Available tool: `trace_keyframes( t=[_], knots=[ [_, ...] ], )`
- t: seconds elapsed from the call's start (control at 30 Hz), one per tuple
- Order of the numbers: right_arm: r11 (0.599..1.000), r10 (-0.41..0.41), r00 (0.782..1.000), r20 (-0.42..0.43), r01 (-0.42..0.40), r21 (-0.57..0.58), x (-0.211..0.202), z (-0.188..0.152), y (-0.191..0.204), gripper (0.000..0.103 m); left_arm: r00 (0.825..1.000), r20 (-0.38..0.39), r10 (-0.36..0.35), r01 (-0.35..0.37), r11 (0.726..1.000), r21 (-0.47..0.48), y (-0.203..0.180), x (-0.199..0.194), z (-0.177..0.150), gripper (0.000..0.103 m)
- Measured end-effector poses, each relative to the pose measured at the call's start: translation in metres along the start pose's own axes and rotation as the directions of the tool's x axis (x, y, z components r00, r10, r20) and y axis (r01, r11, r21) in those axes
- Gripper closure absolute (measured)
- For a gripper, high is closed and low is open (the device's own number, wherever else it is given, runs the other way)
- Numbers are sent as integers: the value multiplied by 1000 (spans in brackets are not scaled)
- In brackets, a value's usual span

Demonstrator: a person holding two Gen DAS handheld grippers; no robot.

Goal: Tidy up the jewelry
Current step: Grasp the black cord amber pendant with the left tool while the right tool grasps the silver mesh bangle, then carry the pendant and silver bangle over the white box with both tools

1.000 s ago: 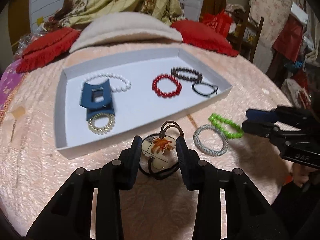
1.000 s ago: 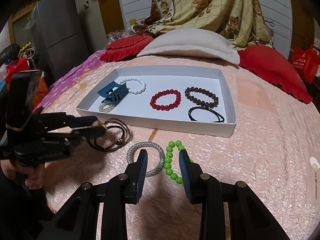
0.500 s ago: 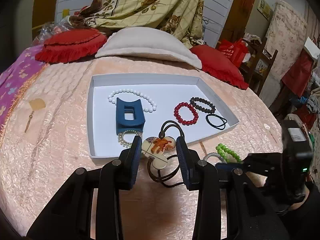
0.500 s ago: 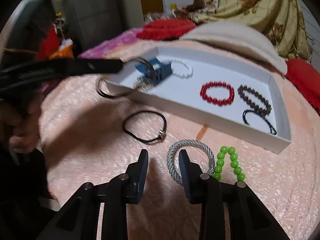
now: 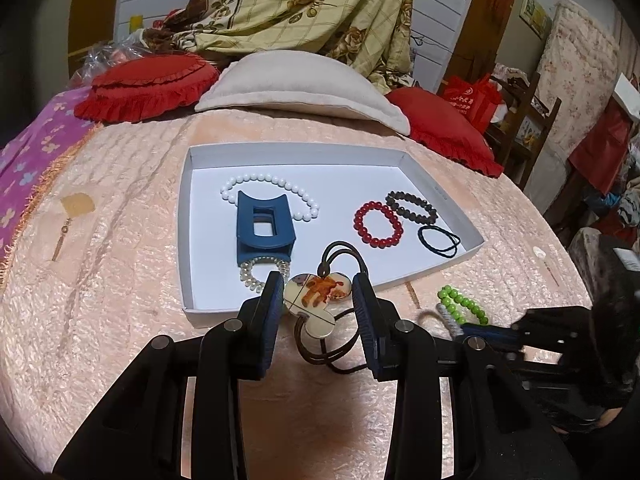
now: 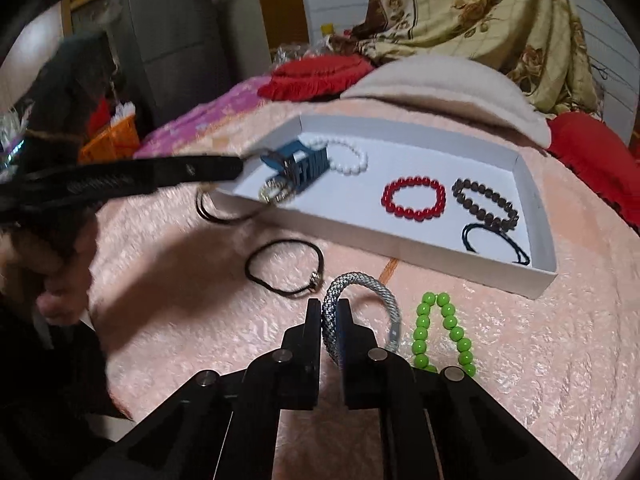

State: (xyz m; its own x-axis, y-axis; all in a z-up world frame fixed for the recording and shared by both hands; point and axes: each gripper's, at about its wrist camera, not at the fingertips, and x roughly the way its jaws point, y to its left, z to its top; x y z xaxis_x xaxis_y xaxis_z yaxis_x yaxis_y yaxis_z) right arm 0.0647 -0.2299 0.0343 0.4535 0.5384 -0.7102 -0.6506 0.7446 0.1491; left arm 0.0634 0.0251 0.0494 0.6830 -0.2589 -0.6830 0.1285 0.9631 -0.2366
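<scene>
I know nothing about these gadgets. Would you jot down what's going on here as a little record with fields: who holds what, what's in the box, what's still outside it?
Left gripper: shut on the cartoon pendant with brown cords, at the near edge of the white shallow cardboard tray
Right gripper: shut on the grey braided rope bracelet
In tray: white bead bracelet, blue hair claw clip, red bead bracelet, brown bead bracelet, black cord loop
On the pink bedspread: green bead bracelet, black hair tie
</scene>
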Motion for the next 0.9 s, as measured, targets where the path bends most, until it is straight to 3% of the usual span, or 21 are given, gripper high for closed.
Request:
trace_keyframes(
  t=[0.2, 0.47, 0.9],
  knots=[
    [994, 53, 993, 107, -62, 87, -23, 8, -7, 96, 1000, 3, -1, 1, 1000, -4, -2, 2, 0, 69],
    [992, 17, 981, 193, -40, 117, -36, 17, -9, 97, 1000, 14, -2, 2, 1000, -10, -7, 3, 5, 69],
    [990, -33, 982, 185, 6, 143, -37, 20, -13, 97, 1000, 14, 4, -3, 1000, -19, -12, 8, 9, 69]
  ],
)
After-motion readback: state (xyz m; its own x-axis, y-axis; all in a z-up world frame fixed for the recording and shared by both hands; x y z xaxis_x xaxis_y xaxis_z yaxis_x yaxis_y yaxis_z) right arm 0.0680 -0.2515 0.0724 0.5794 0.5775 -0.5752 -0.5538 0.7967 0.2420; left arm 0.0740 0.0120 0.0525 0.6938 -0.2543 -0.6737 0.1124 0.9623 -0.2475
